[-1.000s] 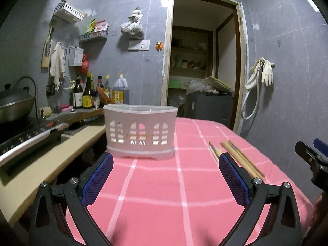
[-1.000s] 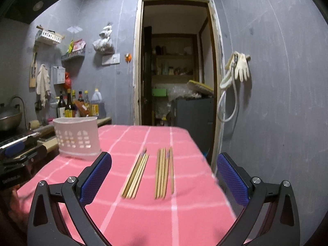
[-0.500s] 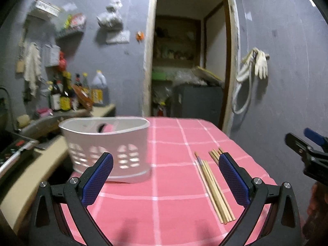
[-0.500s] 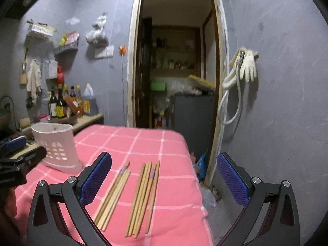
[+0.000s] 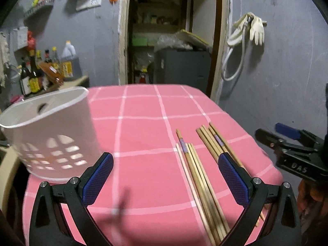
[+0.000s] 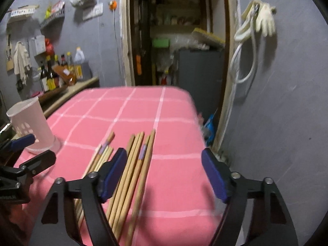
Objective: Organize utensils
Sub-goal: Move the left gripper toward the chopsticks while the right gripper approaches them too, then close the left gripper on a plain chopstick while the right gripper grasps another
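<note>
Chopsticks (image 6: 131,170) lie between the narrowing, unpinching right hand-held gripper (image 6: 164,176) pads, perhaps untouched, partly hidden leftward.

Pale rubber gloves (image 5: 256,27) and a looped hose (image 6: 244,65) hang on the grey wall. Sauce bottles (image 5: 32,75) line the side counter. Doorway (image 6: 176,30) open.

2 chopstick bundles (image 5: 203,184), 1 white basket (image 5: 49,135)
</note>
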Action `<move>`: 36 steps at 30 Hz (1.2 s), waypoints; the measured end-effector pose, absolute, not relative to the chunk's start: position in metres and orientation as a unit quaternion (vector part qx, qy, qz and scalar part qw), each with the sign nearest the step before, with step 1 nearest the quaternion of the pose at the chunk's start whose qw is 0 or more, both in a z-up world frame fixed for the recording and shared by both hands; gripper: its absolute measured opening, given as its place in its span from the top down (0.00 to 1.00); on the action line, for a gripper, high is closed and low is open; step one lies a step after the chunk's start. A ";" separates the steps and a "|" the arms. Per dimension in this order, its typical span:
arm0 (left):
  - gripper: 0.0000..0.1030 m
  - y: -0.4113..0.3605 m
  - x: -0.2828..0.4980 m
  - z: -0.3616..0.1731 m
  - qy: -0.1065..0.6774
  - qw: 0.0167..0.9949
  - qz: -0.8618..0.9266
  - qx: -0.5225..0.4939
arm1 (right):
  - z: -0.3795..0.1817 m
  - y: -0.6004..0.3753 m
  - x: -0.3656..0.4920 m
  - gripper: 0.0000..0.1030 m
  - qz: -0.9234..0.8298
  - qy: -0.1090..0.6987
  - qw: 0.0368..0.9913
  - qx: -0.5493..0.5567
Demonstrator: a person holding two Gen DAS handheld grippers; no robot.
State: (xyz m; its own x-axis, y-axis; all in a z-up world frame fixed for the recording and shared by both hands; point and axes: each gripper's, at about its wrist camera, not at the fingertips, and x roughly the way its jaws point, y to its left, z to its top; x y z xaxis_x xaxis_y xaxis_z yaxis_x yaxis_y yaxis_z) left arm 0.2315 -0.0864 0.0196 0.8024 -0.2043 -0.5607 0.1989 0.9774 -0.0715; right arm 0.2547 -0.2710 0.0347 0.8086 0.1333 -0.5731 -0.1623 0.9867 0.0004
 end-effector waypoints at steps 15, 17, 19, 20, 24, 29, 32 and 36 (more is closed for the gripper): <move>0.58 -0.097 0.290 -0.025 0.427 0.895 -0.126 -0.016 | -0.003 -0.266 0.296 0.65 0.127 0.419 0.899 -0.026; 0.61 -0.098 0.292 -0.026 0.430 0.894 -0.129 -0.015 | -0.005 -0.266 0.300 0.68 0.128 0.429 0.894 -0.028; 0.68 -0.100 0.294 -0.026 0.433 0.892 -0.133 -0.011 | -0.007 -0.265 0.304 0.71 0.126 0.435 0.891 -0.032; 0.70 -0.102 0.295 -0.026 0.434 0.890 -0.135 -0.010 | -0.007 -0.265 0.305 0.73 0.128 0.439 0.889 -0.035; 0.80 -0.108 0.302 -0.026 0.449 0.880 -0.151 -0.013 | -0.008 -0.261 0.316 0.76 0.124 0.454 0.881 -0.038; 0.81 -0.110 0.313 -0.025 0.473 0.867 -0.154 -0.025 | -0.007 -0.261 0.335 0.76 0.122 0.479 0.869 -0.014; 0.94 -0.109 0.318 -0.024 0.486 0.860 -0.153 -0.036 | -0.006 -0.261 0.341 0.91 0.116 0.486 0.866 -0.003; 0.98 -0.103 0.316 -0.023 0.493 0.854 -0.158 -0.061 | -0.004 -0.271 0.342 0.94 0.121 0.495 0.859 0.057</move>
